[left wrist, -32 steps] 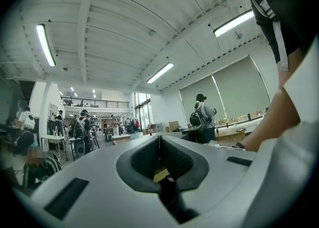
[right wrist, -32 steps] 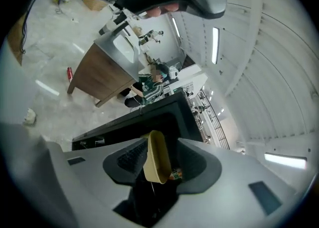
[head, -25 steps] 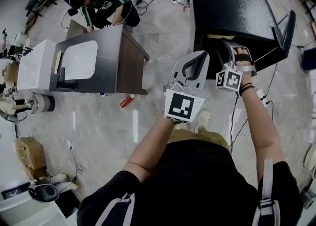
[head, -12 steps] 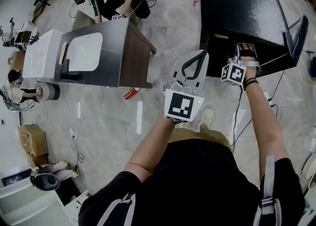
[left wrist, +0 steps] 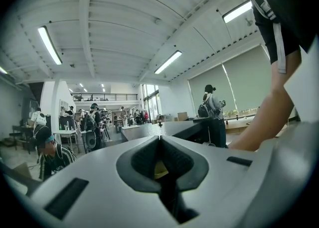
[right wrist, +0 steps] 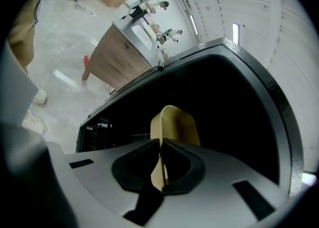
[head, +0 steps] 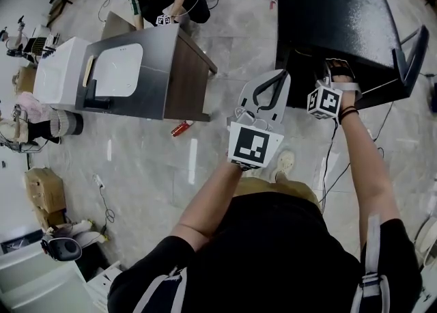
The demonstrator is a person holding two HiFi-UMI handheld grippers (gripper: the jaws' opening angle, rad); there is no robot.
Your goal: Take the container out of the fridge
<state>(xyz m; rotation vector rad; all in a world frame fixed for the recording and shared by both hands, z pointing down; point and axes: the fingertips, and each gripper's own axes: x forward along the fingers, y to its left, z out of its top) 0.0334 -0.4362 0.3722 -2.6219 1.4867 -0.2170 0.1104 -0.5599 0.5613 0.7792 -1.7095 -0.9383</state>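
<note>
- step in hand: the grasp. at lower centre of its own view, the right gripper [right wrist: 160, 147] is closing its jaws on the thin wall of the pale yellow container [right wrist: 175, 122], which sits inside the black fridge [right wrist: 259, 80].
- next, it likely needs a firm pinch, then a straight pull clear of the fridge's rim.
- the container looks like smooth plastic with a rounded top; the fridge shell is dark and speckled.
- the left gripper [left wrist: 159, 142] has its jaws together, holding nothing.
</note>
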